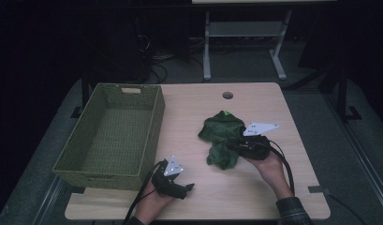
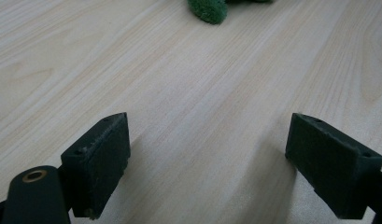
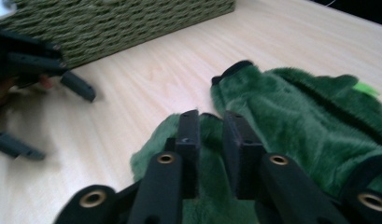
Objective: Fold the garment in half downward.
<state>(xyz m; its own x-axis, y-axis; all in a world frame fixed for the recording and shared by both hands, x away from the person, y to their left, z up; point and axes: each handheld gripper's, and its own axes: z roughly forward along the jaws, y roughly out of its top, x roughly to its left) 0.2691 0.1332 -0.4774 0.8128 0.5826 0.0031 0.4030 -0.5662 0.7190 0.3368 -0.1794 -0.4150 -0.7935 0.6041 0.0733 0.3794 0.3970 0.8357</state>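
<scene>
So a green fuzzy garment point(image 1: 220, 136) is laid crumpled on the light wood table point(image 1: 189, 117), roughly mid-table & a bit toward the right, well apart from the woven green basket point(image 1: 112, 136) that's parked on the left side. A small bright green tag point(image 1: 225, 113) can be seen at the far end of the fabric.

The right gripper point(image 1: 232, 143) is held over the near-right part of the garment, w/ its grey plate point(image 1: 260, 128) on top and the cable trailing back along the forearm. In the right gripper view its jaws are seen almost together, just a narrow gap left btw them, and the green fleece point(image 3: 300, 116) is right under and around the tips. Whether a fold is actually pinched btw the pads can't be told from here, the gap looks dark and mostly bare. A black trim edge point(image 3: 231, 71) of the garment is visible just past the tips.

The left gripper point(image 1: 189, 186) is kept low at the near edge of the table, just beside the basket's near corner, pointed toward the garment. Its jaws are spread wide apart w/ nothing btw them, only bare tabletop seen in the left gripper view, plus a bit of the green fabric point(image 2: 207, 9) at the top edge, well ahead of the pads point(image 2: 102, 158).
</scene>
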